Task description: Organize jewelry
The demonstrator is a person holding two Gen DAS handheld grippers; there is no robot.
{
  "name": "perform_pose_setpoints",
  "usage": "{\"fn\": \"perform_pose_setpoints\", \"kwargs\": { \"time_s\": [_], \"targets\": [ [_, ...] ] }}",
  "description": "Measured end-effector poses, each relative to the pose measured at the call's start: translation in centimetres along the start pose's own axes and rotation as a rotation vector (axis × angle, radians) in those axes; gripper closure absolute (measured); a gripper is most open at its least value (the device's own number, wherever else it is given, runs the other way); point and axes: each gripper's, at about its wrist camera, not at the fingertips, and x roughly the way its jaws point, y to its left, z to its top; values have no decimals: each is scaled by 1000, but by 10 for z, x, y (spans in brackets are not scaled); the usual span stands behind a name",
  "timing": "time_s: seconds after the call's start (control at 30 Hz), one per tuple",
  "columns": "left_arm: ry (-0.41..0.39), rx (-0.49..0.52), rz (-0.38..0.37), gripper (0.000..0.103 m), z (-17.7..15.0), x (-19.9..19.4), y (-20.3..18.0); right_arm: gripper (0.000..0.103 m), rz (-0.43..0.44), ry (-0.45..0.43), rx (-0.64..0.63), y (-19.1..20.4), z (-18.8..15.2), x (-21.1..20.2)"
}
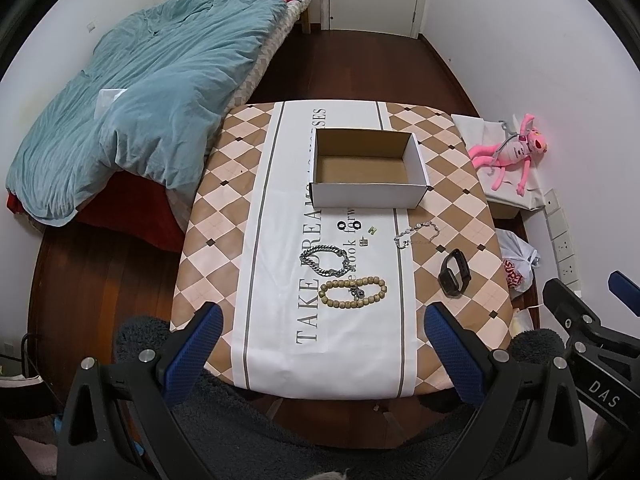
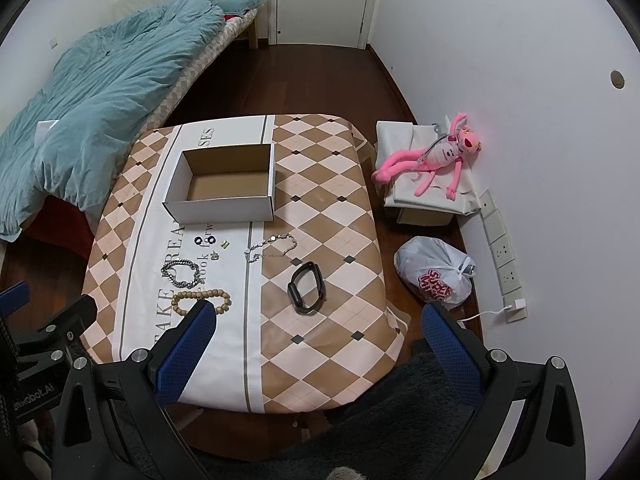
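Both my left claw [image 1: 322, 326] and right claw [image 2: 318, 324] hang spread and empty above the checked surface [image 2: 320, 216]. Only the right view shows the knotted plastic bag [image 2: 434, 274]. Wooden bead bracelet [image 1: 353, 292], steel chain bracelet [image 1: 324, 261] and black watch [image 1: 454, 275] lie before the open cardboard box [image 1: 370, 168].

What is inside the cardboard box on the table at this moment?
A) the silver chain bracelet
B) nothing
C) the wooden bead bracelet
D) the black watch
B: the box shows only its bare brown floor, while the jewelry lies on the tablecloth in front of it.

Blk gripper [image 1: 320, 320] frames, blue textured pads [image 1: 200, 344]
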Motion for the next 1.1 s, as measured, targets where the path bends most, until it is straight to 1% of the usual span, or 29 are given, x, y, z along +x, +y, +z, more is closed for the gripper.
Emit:
{"fn": "perform_pose_setpoints", "kwargs": {
  "time_s": [0.17, 0.53, 0.67, 1.1],
  "targets": [
    [-2, 1, 1, 0, 1, -1, -1, 0, -1, -2, 1, -3, 4, -5],
    [-3, 0, -2, 0, 2, -2, -2, 0, 1, -6, 0, -1, 0, -5],
    [-2, 1, -4, 0, 2, -2, -2, 0, 2, -8, 1, -7, 8, -7],
    [-5, -1, -5, 0, 7, -6, -5, 0, 2, -12, 1, -7, 9, -9]
  ]
}}
